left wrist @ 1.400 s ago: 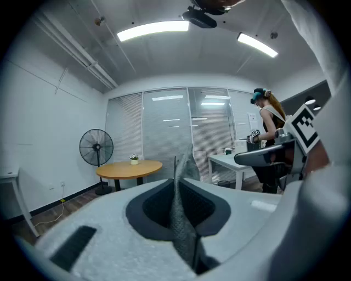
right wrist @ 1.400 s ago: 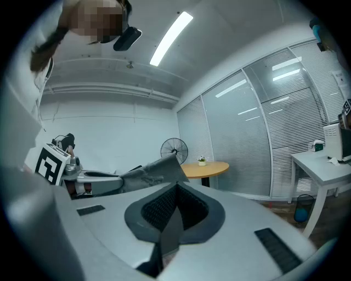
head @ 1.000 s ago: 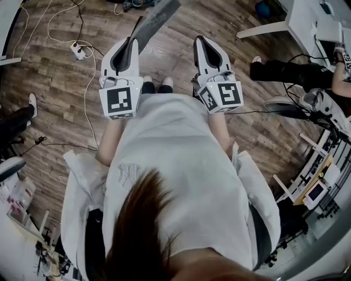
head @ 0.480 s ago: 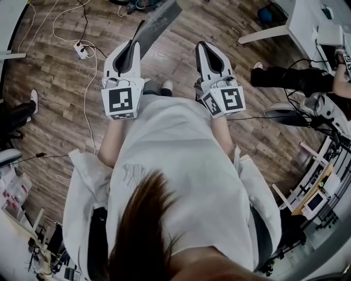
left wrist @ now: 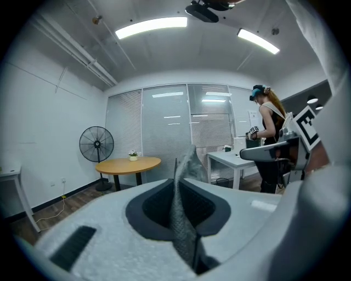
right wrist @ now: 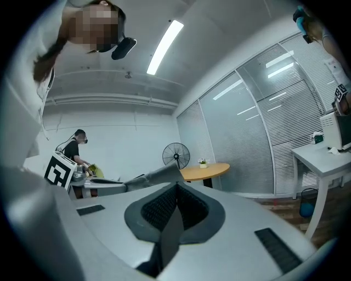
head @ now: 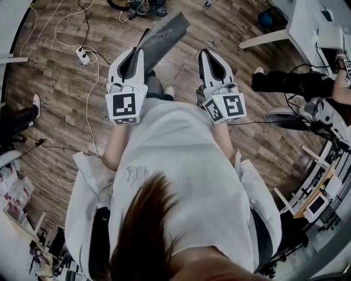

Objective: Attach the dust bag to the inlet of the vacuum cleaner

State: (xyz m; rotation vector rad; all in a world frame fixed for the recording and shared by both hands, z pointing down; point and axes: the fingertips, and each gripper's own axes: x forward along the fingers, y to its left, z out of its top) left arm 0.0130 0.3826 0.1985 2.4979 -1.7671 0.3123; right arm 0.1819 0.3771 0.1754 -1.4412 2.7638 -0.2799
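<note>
A flat grey dust bag (head: pixel 164 35) sticks out forward and to the right from my left gripper (head: pixel 140 50), which is shut on its near edge. In the left gripper view the bag's mesh fabric (left wrist: pixel 185 219) runs pinched between the jaws of the left gripper (left wrist: pixel 176 167) and rises past the tips. My right gripper (head: pixel 204 53) is held beside it at the same height, shut with nothing in it; its jaws meet in a dark line in the right gripper view (right wrist: pixel 176 187). A dark machine with a hose (head: pixel 143 6), probably the vacuum cleaner, lies on the floor at the top edge.
A power strip with white cables (head: pixel 83 55) lies on the wood floor at the left. A white desk (head: pixel 310 22) and a seated person's legs (head: pixel 285 81) are at the right. A round wooden table (left wrist: pixel 129 164) and a standing fan (left wrist: pixel 96 145) stand ahead.
Both grippers have drifted slightly forward over the floor with the bag still held. The dark machine at the top edge has come further into view.
</note>
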